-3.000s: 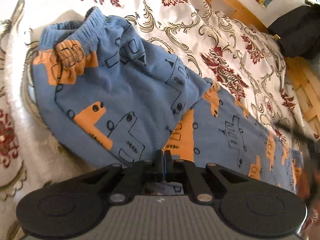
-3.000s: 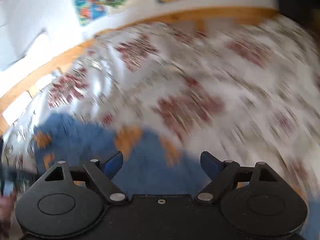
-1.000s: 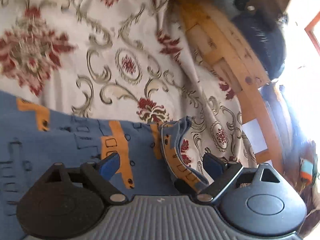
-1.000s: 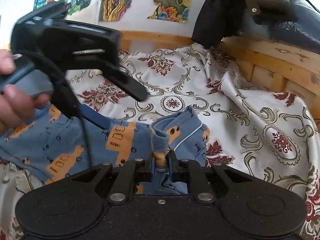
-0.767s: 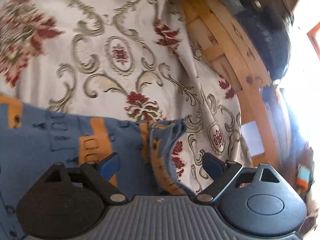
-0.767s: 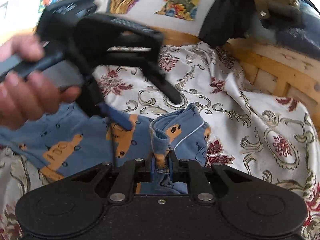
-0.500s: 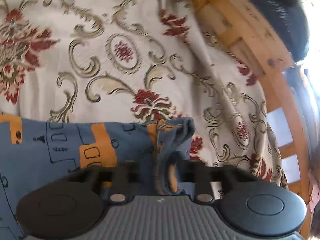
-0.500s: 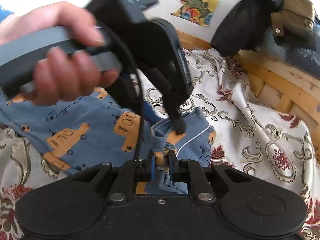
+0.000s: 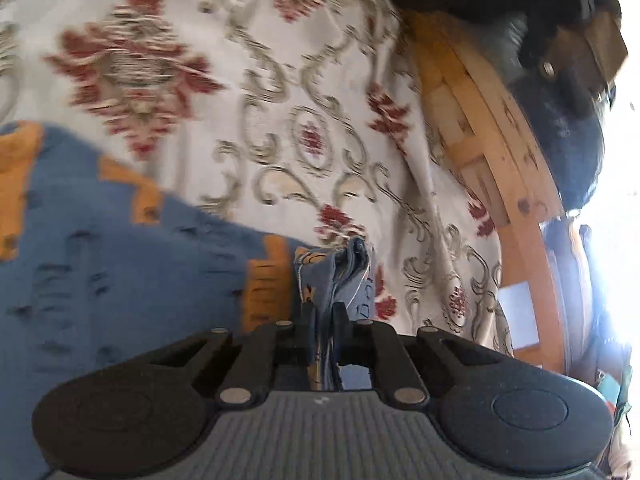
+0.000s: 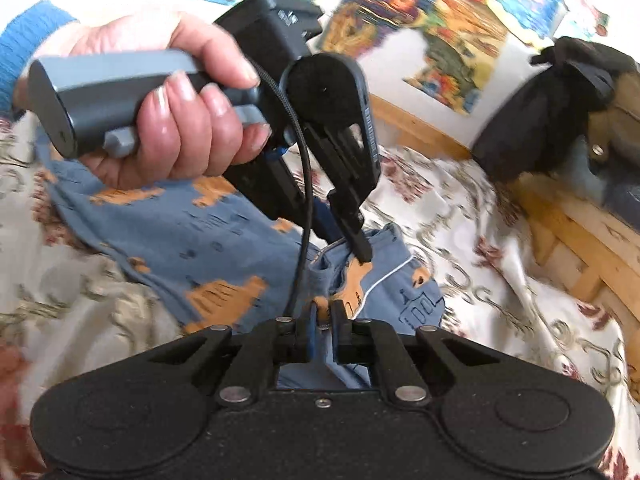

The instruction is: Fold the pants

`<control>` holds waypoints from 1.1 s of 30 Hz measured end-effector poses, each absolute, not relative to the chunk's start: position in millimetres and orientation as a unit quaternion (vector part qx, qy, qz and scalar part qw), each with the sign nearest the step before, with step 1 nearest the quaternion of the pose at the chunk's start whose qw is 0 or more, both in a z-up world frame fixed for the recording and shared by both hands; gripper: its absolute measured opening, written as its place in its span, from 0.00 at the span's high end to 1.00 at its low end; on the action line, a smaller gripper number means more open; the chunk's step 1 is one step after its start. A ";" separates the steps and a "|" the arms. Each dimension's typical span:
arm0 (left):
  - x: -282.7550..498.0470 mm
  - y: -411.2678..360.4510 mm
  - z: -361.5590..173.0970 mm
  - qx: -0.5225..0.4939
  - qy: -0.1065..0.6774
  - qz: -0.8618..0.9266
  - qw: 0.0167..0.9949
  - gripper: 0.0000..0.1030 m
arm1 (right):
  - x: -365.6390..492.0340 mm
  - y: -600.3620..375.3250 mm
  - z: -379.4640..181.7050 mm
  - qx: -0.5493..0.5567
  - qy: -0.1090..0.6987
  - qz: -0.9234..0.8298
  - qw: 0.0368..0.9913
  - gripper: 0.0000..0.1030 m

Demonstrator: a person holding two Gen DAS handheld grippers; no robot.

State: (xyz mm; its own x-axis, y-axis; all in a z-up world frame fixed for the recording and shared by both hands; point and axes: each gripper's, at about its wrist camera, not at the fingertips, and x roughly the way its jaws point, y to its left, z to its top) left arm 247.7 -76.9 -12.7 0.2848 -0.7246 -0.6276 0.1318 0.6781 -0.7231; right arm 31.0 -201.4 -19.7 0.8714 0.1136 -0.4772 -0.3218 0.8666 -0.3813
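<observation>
Blue pants with orange vehicle prints lie across a floral bedspread. My left gripper is shut on the bunched leg cuff, which sticks up between its fingers. In the right wrist view the pants stretch off to the left, and my right gripper is shut on the hem fabric close beside the left one. The left gripper shows there from the side, held by a hand in a blue sleeve, its tips pinching the same cuff area.
A wooden bed frame curves along the right edge of the bedspread, with dark bags hung on it. The wall behind carries colourful posters. Bare bedspread lies to the right of the cuff.
My left gripper came from the waistband side to the leg end, stood open around the cuff, then shut on it. The right gripper took hold of the hem and stays shut.
</observation>
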 end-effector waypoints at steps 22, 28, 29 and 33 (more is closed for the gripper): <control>249.2 -28.8 -49.0 -0.238 0.529 -0.262 0.771 0.70 | 44.4 -171.8 -44.5 -0.221 0.271 0.194 0.917 0.52; 251.1 -31.4 -49.4 -0.231 0.534 -0.253 0.773 0.82 | 48.8 -172.5 -47.3 -0.192 0.286 0.195 0.918 0.73; 250.7 -31.2 -49.3 -0.233 0.534 -0.252 0.773 0.85 | 49.6 -172.9 -47.5 -0.192 0.287 0.193 0.918 0.76; 249.6 -29.5 -47.8 -0.243 0.534 -0.247 0.771 0.89 | 51.9 -179.9 -43.5 -0.166 0.289 0.191 0.923 0.85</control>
State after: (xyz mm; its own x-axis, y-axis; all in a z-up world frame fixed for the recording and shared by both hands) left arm 249.6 -29.5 -47.8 0.3070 -0.6404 -0.7040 0.1216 0.7601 -0.6384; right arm 51.9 -179.9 -43.5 0.7601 0.2578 -0.5964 -0.4492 0.8717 -0.1957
